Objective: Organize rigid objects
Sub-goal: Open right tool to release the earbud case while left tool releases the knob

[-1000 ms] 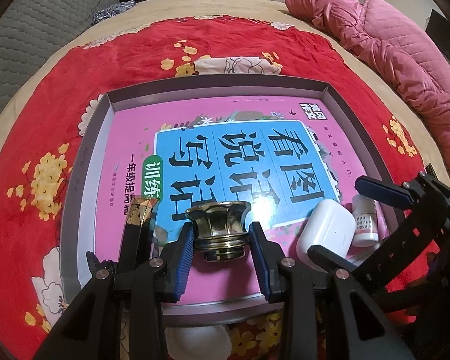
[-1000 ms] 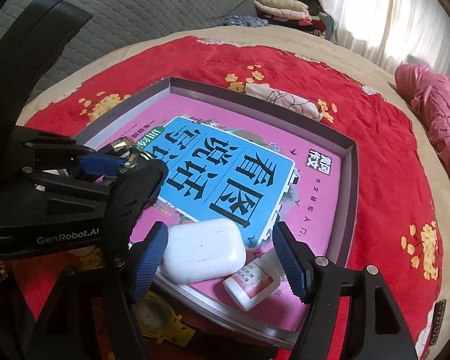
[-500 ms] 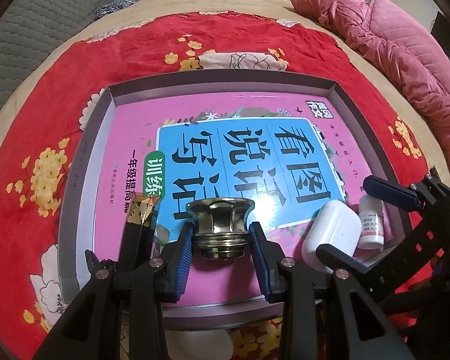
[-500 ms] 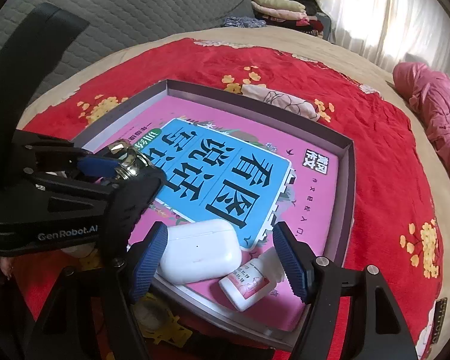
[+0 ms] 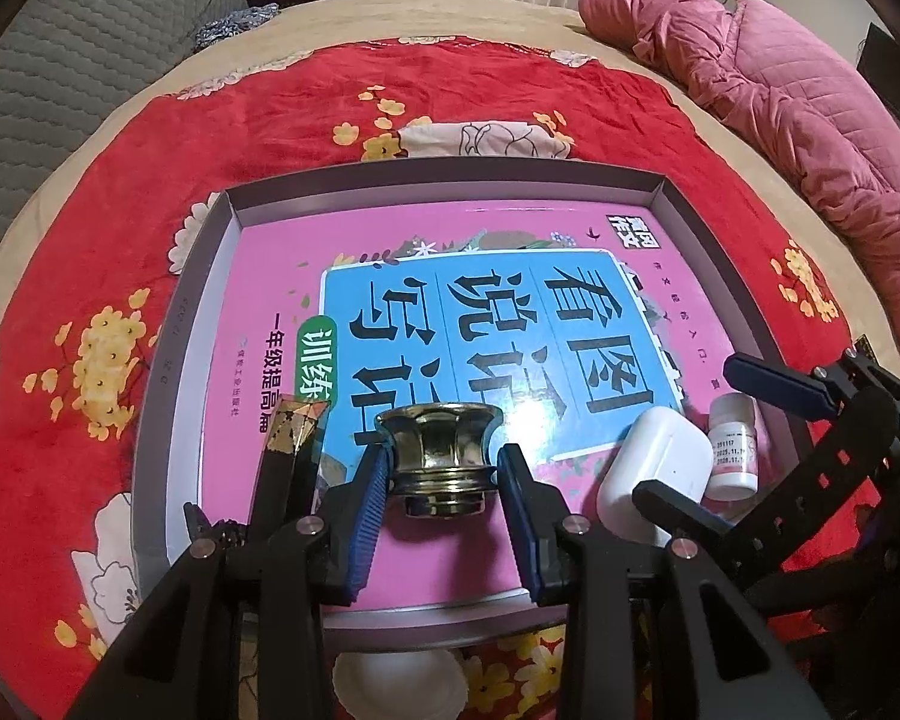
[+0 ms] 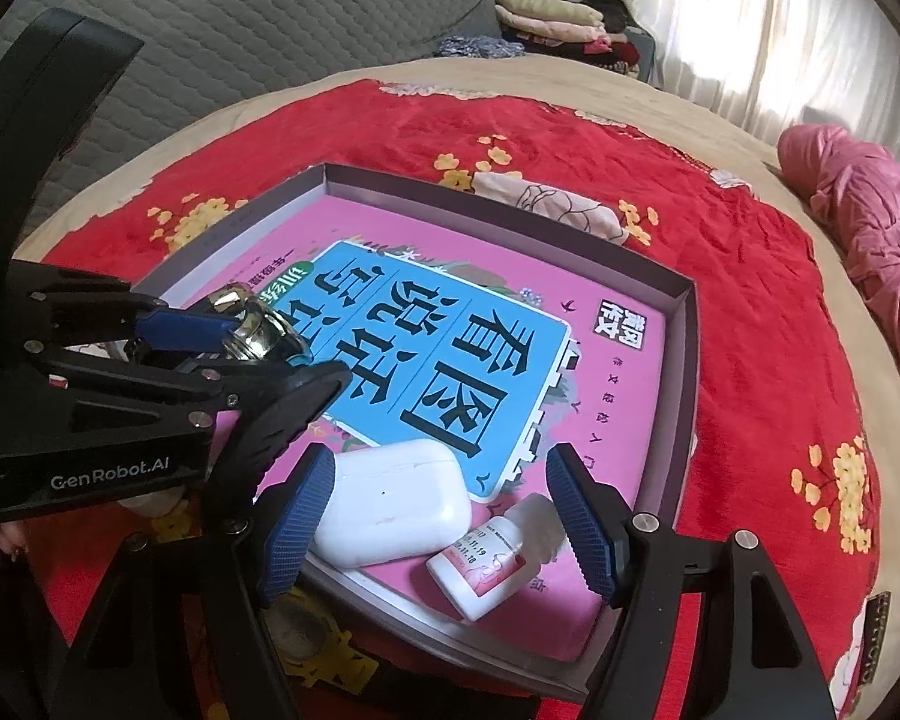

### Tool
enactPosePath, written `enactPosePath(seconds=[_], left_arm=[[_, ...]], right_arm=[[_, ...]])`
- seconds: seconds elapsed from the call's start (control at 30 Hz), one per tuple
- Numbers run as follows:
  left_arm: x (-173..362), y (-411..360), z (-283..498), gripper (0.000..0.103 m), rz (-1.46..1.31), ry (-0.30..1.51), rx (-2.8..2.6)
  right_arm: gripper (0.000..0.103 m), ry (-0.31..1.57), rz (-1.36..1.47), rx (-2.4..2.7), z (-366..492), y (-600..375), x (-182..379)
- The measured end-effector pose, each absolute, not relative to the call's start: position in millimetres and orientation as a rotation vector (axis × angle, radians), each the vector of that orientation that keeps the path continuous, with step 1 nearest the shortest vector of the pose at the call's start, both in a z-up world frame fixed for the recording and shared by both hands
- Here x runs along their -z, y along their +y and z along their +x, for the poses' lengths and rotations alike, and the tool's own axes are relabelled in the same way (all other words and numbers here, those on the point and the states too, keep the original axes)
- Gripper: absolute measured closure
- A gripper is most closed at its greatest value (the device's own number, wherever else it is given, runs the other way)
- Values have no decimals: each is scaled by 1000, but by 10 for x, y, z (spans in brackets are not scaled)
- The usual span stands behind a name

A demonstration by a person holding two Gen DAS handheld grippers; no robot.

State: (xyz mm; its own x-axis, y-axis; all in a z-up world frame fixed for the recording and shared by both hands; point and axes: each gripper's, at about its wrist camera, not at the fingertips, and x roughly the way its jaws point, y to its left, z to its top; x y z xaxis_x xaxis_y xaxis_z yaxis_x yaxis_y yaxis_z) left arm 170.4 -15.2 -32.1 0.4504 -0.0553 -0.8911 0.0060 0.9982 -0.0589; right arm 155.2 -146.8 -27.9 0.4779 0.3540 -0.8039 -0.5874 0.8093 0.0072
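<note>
Both tools lifted a bit & the tray (image 5: 198,324) looks farther off. Left gripper (image 5: 441,483) pinches the gold knob (image 5: 439,450) at its thin waist, above the pink book (image 5: 270,276). Looks hard, shiny, slippy. Right gripper (image 6: 444,519) is wide open w/ nothing held, white case (image 6: 393,504) just ahead.

left tongs (image 5: 443,474): black frame | blue ribbed pads | silver screws | "GenRobot.AI" marking

Your left wrist camera looks down close over the tray's (image 5: 720,252) near edge. Your right one views it from the near right corner. Both share the pink book (image 5: 390,276) (image 6: 600,408).
</note>
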Motion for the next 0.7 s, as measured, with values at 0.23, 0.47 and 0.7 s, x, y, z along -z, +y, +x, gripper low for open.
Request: enactPosePath(seconds=[0.23,0.47,0.7], left_arm=[[280,-165,1658,66,-46,1090,45],[202,-177,1608,66,-50,1063,51],[118,-170,1569,66,-49,1044,48]], right_arm=[[28,895,-251,-587,1554,-1506,230],[28,874,-249,-578,1531,-1521,151],[28,855,-223,-578,1505,-1555,70]])
